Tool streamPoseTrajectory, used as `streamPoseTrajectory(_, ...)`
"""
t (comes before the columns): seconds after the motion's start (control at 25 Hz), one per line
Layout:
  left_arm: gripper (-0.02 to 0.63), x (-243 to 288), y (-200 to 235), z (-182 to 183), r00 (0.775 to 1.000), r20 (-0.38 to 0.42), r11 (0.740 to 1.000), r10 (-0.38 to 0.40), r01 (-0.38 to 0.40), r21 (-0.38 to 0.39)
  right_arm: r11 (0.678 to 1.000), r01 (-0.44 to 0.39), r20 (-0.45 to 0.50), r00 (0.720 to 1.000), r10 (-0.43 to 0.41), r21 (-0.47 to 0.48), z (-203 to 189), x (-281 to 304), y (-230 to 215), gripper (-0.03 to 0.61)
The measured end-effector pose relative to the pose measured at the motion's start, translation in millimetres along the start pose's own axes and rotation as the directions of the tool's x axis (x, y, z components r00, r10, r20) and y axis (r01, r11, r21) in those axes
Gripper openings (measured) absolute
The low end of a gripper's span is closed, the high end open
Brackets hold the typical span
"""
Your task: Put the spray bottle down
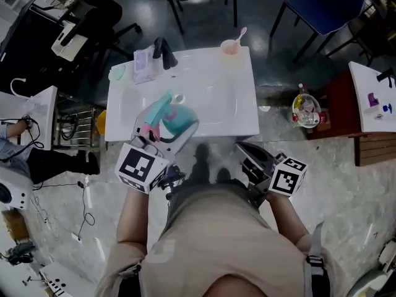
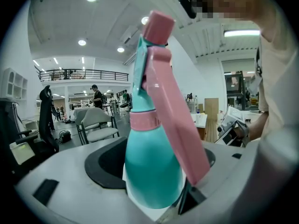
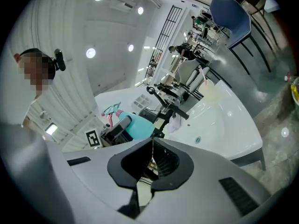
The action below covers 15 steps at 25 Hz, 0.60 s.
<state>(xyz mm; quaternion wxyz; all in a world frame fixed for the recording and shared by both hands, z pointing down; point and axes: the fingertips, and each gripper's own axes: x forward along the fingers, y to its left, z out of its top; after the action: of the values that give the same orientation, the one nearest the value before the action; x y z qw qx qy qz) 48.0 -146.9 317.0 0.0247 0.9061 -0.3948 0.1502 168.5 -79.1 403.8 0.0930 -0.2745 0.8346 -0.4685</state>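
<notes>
Two grippers show in the head view: the left gripper clamps a teal spray bottle over the near edge of a white sink, and the right gripper hangs just beside that edge. Left gripper view: jaws spread wide, pressing the bottle's body, with its pink trigger uppermost. Right gripper view: jaws closed together, empty.
</notes>
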Motion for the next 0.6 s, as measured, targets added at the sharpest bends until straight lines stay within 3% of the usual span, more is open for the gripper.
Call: streamPoseTrajectory(0.6,0.325,53,57,-19,0.999,0.047,0.998,-0.018,0.021,-0.056,0.996,0.091,0.019,0.996,-0.091,0.014,18,39,-6,0.020)
